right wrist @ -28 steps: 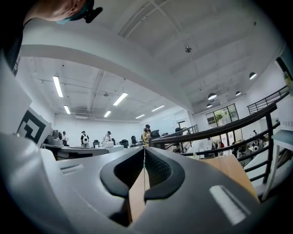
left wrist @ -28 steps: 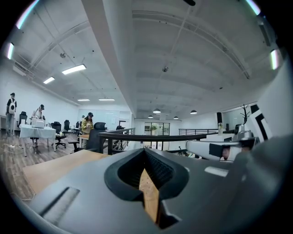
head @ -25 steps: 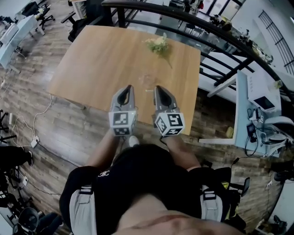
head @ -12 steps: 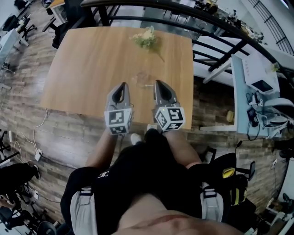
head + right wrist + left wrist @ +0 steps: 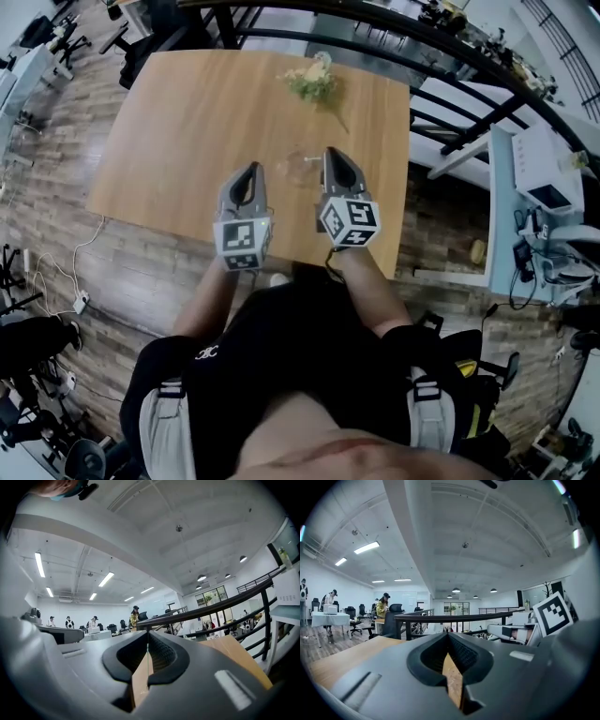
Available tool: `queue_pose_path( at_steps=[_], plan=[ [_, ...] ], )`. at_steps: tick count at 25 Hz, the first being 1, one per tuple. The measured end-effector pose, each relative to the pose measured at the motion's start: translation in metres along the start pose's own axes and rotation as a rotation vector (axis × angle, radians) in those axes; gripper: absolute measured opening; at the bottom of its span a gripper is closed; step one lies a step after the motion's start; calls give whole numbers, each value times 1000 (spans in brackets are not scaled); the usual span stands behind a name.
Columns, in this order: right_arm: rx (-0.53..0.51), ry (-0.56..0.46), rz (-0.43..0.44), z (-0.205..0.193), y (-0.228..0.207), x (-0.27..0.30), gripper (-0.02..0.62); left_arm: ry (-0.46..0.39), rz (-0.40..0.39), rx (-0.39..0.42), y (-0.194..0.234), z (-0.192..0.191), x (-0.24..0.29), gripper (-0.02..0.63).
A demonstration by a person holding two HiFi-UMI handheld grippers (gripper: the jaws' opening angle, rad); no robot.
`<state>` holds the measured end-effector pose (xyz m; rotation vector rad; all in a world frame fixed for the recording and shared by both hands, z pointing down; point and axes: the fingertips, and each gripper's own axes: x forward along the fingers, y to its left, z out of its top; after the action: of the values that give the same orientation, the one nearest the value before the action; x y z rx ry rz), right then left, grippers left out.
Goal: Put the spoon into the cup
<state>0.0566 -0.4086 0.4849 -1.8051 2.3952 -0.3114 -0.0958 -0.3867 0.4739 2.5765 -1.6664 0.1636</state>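
A clear glass cup (image 5: 296, 169) stands on the wooden table (image 5: 187, 122), near its front edge. A thin pale streak beside the cup's right side may be the spoon; it is too small to tell. My left gripper (image 5: 253, 170) hovers just left of the cup, shut and holding nothing. My right gripper (image 5: 331, 153) sits just right of the cup, also shut and holding nothing. In the left gripper view the gripper (image 5: 448, 637) points level across the tabletop. The right gripper view shows its gripper (image 5: 147, 638) doing the same. Neither gripper view shows the cup.
A bunch of pale flowers (image 5: 312, 82) lies at the table's far side. A black railing (image 5: 394, 33) runs behind the table. A white desk (image 5: 539, 187) stands to the right. Wood floor with cables lies to the left.
Both grippers have moved forward from the table's front edge to either side of the cup, the right one farther. Their jaws stay shut.
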Motion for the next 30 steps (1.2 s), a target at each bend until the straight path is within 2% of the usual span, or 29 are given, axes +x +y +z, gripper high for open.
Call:
queue_pose_path(
  at_steps=[9, 17, 24, 30],
  plan=[
    [96, 77, 12, -56, -27, 64, 9, 29, 9, 22, 4, -5, 26, 12],
    [227, 168, -158, -115, -65, 86, 9, 56, 8, 0, 10, -16, 29, 12],
    [379, 191, -195, -148, -78, 82, 10, 54, 13, 25, 9, -18, 27, 12],
    [398, 212, -224, -160, -80, 81, 12, 60, 12, 23, 8, -21, 25, 12]
  ],
)
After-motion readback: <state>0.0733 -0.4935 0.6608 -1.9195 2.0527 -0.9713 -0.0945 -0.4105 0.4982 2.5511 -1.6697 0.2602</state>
